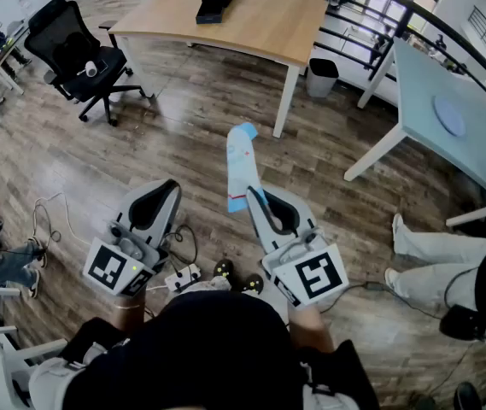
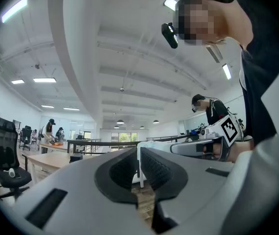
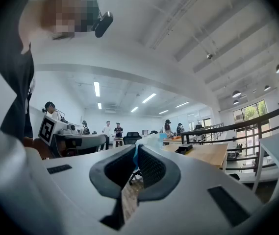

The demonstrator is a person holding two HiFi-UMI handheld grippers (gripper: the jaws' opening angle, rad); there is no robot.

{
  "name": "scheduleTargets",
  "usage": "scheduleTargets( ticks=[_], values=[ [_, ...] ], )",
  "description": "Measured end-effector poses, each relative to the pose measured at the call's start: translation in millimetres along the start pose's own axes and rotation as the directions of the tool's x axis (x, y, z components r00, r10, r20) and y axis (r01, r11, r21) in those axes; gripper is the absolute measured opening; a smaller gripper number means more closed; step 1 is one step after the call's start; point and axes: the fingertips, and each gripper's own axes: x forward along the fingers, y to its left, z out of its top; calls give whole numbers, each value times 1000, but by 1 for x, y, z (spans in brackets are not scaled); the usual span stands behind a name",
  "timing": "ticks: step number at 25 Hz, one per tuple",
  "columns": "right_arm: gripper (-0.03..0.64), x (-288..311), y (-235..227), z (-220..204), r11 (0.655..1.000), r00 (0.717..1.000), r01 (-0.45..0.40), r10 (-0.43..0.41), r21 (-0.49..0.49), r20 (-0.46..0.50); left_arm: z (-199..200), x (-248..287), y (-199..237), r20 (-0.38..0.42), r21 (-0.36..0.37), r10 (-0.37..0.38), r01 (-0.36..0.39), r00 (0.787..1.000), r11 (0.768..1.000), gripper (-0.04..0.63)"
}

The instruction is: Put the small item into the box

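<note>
The right gripper (image 1: 255, 196) was clamped on a flat white and light-blue packet (image 1: 243, 165). Its jaws pinched the packet's near end, so the rest stood up and away from the person, over the brown plank floor (image 1: 183, 118). In the right gripper view a blue edge showed in the thin slit between the jaws. To its left, the left gripper (image 1: 171, 186) was held level with it and apart from it. Its jaws were drawn almost together with nothing between them.

Far off stood a light wooden table (image 1: 260, 24) with a flat black box (image 1: 216, 3) lying on top; I could not tell what was in it. A small grey waste bin (image 1: 321, 77) sat on the floor by that table's right leg, its contents too small to make out. The packet was well apart from both.
</note>
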Motion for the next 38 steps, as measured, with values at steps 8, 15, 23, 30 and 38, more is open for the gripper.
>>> scheduleTargets(
  ticks=[8,15,23,30,38],
  values=[
    [25,-24,-12,7,1000,1000,11,-11,0,18,14,22,-31,39,-21,-48,49,998,999,32],
    [25,-53,-20,4,1000,1000,22,-22,-9,21,1,34,-62,-15,27,-74,74,997,997,32],
    [25,-61,-36,1,999,999,41,-41,-20,19,-4,53,-70,-13,31,-101,101,995,994,32],
    [25,-22,-59,5,997,998,60,-60,-56,6,0,84,-32,27,20,-121,121,992,993,31],
    [25,58,-88,-2,995,999,34,-35,-91,-9,-17,118,44,21,7,-99,99,995,995,32]
  ],
)
